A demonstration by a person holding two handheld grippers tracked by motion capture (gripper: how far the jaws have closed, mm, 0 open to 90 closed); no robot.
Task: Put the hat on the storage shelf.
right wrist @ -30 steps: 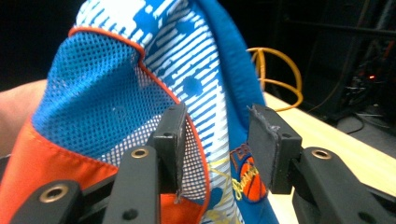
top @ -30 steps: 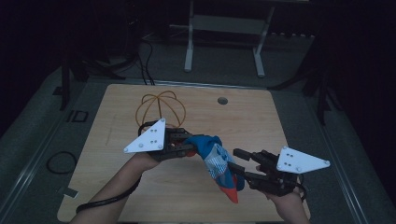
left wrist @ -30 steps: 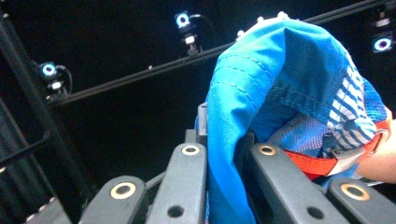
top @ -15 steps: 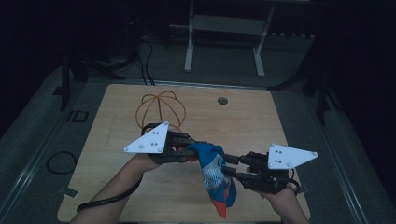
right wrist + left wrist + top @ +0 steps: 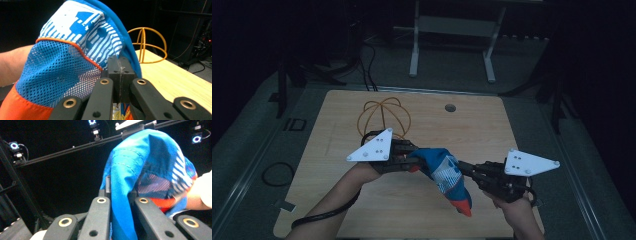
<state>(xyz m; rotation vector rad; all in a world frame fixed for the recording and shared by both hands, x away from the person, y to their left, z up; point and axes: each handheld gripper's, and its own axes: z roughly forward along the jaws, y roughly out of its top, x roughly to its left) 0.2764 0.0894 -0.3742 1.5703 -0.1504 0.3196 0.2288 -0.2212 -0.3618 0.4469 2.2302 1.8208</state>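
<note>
A blue, white and orange mesh garment hangs above the wooden table, held between both grippers. My left gripper is shut on its blue upper edge, and in the left gripper view the blue cloth runs down between the jaws of that gripper. From the right, my right gripper is shut on the garment's side. In the right gripper view its pads are pressed together with the striped and mesh cloth draped over them. The orange tip droops toward the table's front edge.
An orange wire ball frame stands on the table behind the left gripper, also seen as the wire frame. A round cable hole sits near the far edge. A white stand is on the floor beyond.
The right gripper has moved left and slightly up, closer to the left gripper. The garment now bunches and hangs more steeply between them. The left gripper has barely moved.
</note>
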